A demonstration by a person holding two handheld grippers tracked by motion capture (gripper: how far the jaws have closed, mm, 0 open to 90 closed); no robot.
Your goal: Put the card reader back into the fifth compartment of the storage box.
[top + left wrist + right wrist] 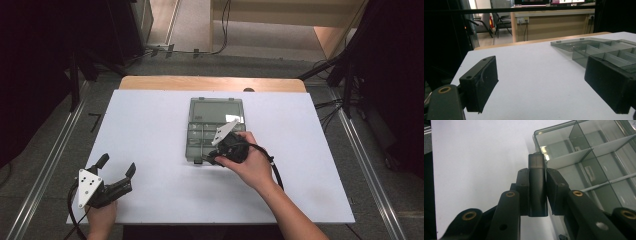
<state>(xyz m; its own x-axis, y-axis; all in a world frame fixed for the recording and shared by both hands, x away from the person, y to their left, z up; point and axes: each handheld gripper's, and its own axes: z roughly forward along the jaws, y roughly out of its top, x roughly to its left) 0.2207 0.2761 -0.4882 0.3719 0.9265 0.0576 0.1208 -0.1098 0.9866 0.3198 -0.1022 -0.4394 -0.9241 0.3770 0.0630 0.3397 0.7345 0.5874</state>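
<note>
The right gripper is squeezing a small dark block, smooth and see-through grey at its tip. It holds the block at the near left corner of the clear grey box, which sits in the middle of the white table (the box has many little rooms inside, and its lid lies flat behind). The left gripper waits wide open at the near left, holding nothing.

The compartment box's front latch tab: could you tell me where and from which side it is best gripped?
Grip the latch tab across its two flat sides, coming from the box's near front edge, as the right gripper does: the tab juts beyond the front wall, narrow enough to sit between the pads.
</note>
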